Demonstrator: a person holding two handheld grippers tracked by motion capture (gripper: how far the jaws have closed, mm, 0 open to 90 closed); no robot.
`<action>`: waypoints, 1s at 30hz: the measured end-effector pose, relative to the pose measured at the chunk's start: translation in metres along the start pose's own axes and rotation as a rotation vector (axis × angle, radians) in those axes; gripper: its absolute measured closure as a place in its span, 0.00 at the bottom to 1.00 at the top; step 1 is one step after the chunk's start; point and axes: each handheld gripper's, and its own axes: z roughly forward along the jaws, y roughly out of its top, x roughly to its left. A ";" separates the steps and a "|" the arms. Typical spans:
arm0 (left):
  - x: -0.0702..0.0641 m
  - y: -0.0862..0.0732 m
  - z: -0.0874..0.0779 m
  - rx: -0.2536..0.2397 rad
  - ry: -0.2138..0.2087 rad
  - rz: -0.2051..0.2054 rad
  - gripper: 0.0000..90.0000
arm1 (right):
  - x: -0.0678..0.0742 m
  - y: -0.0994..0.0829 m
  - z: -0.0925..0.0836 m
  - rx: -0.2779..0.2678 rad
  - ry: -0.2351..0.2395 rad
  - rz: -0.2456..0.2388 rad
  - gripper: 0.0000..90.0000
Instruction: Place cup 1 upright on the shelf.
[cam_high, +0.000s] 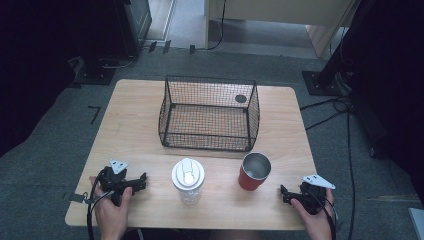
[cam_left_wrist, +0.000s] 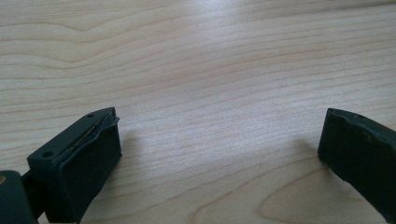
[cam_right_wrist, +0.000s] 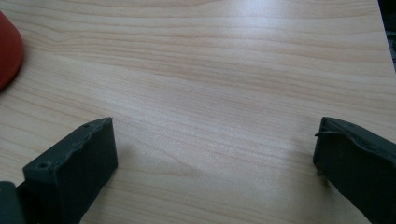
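A clear tumbler with a white lid (cam_high: 188, 180) stands near the table's front edge, and a red cup with a silver inside (cam_high: 254, 171) stands to its right. Behind them sits a black wire basket (cam_high: 209, 114), nothing in it. My left gripper (cam_high: 140, 181) rests on the table at the front left, held by a hand, left of the tumbler. Its jaws are wide open over bare wood (cam_left_wrist: 219, 135). My right gripper (cam_high: 285, 194) lies at the front right, beside the red cup (cam_right_wrist: 8, 51), also open with only wood between its fingers (cam_right_wrist: 215, 149).
The wooden table (cam_high: 135, 120) has free room on both sides of the basket. A small dark round hole (cam_high: 241, 98) lies in the tabletop behind the basket. Cables (cam_high: 330, 107) and stand bases lie on the grey floor around the table.
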 end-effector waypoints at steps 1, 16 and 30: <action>0.000 0.000 0.000 0.001 0.000 0.001 0.00 | 0.000 0.000 -0.001 0.000 -0.005 0.007 0.00; 0.000 0.000 0.000 0.001 0.000 0.002 0.00 | 0.026 -0.003 -0.014 -0.024 0.004 0.044 0.00; 0.000 0.000 0.000 0.001 0.000 0.002 0.00 | 0.074 0.005 -0.031 -0.059 0.093 -0.025 0.00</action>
